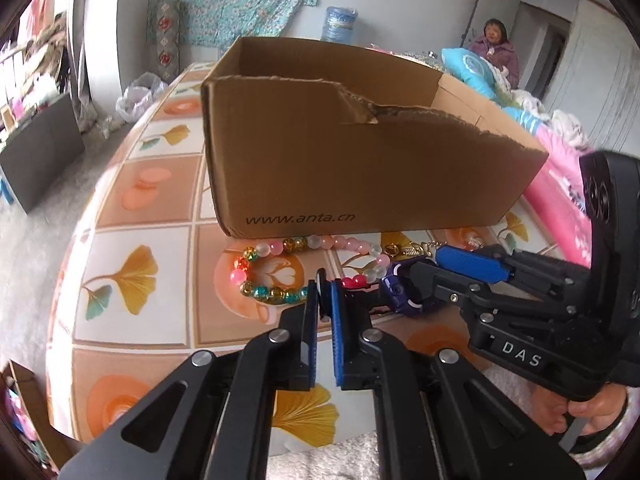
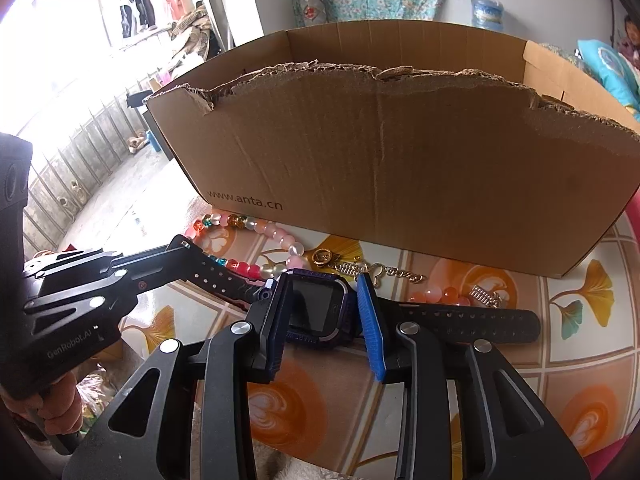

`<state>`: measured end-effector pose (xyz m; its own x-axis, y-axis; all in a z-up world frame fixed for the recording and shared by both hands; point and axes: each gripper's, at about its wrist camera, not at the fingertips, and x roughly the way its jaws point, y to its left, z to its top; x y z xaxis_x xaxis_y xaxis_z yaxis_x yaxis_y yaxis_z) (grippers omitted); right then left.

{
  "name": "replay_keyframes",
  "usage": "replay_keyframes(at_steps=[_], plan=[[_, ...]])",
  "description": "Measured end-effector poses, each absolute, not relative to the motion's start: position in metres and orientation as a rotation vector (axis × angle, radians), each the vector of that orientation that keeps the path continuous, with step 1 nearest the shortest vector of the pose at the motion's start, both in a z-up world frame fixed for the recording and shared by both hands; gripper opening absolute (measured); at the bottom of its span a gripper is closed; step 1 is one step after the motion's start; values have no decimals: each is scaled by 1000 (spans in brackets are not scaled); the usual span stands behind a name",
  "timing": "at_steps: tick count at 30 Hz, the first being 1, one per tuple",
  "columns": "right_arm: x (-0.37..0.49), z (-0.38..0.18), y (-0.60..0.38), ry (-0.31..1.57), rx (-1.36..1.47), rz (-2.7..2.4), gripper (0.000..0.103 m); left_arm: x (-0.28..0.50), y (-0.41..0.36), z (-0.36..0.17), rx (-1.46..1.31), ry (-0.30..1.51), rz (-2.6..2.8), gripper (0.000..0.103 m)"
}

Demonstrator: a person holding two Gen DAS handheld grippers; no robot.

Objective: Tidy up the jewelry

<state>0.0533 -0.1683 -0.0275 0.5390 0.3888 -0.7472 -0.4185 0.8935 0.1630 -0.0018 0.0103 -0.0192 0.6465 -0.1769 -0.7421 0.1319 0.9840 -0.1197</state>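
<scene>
A dark purple smartwatch (image 2: 320, 308) with black straps hangs just above the patterned table (image 2: 520, 380), in front of an open cardboard box (image 2: 400, 160). My right gripper (image 2: 326, 280) is shut on the watch body, one pad on each side. My left gripper (image 1: 324, 290) is shut on the thin edge of the left strap (image 2: 224, 276). In the left wrist view the right gripper (image 1: 420, 276) comes in from the right with the watch (image 1: 396, 292). A bracelet of coloured beads (image 1: 280, 246) and a gold chain with charms (image 2: 360, 268) lie on the table between the watch and the box.
The box's torn front wall (image 1: 360, 168) stands close behind the jewelry. Orange beads (image 2: 440, 294) lie near the right strap. Pink bedding (image 1: 560, 184) borders the table on the right. A person (image 1: 496, 48) sits far back, and a water jug (image 1: 339, 24) stands behind the box.
</scene>
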Motion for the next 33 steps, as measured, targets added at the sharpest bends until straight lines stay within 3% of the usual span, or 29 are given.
replay_keyframes(at_steps=[14, 23, 33], plan=[[27, -15, -223, 886, 45, 356, 39, 2, -16, -36, 177, 833, -110, 6], [33, -14, -288, 931, 212, 170, 51, 3, -18, -40, 183, 845, -126, 6], [59, -31, -306, 1044, 347, 123, 56, 1, -8, -41, 165, 843, -168, 6]])
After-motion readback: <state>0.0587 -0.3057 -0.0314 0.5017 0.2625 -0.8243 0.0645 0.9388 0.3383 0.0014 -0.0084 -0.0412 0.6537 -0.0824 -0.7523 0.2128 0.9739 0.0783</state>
